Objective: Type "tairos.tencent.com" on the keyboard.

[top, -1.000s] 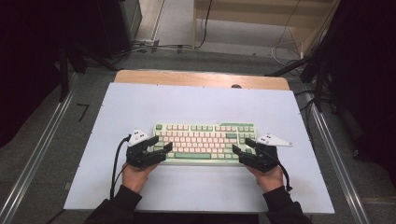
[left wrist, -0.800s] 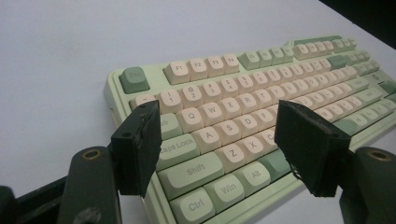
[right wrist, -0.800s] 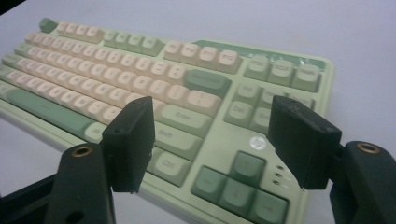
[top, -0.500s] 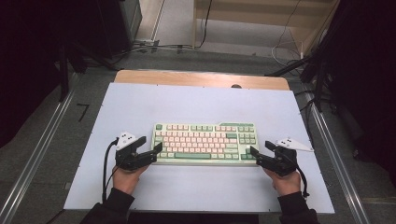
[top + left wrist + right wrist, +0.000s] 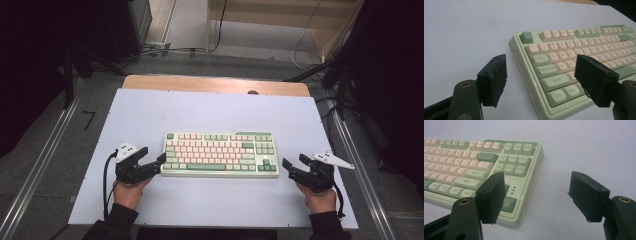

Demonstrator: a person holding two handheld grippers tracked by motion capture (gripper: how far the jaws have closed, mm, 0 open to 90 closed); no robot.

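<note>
At table centre, on the pale lavender-white table top [image 5: 150, 115], lies the mint-green keyboard with cream and green keycaps [image 5: 220, 152], flat and square to me. My left gripper [image 5: 152, 161] sits at its left end, jaws spread after just opening, one pad over the corner keys, nothing pinched. My right gripper [image 5: 295, 162] stands just off the right end, jaws likewise spread after just opening, nothing between them. Risk, in my judgement: the left pad hangs close over the keys; a careless sweep could catch the edge and skew the keyboard.
</note>
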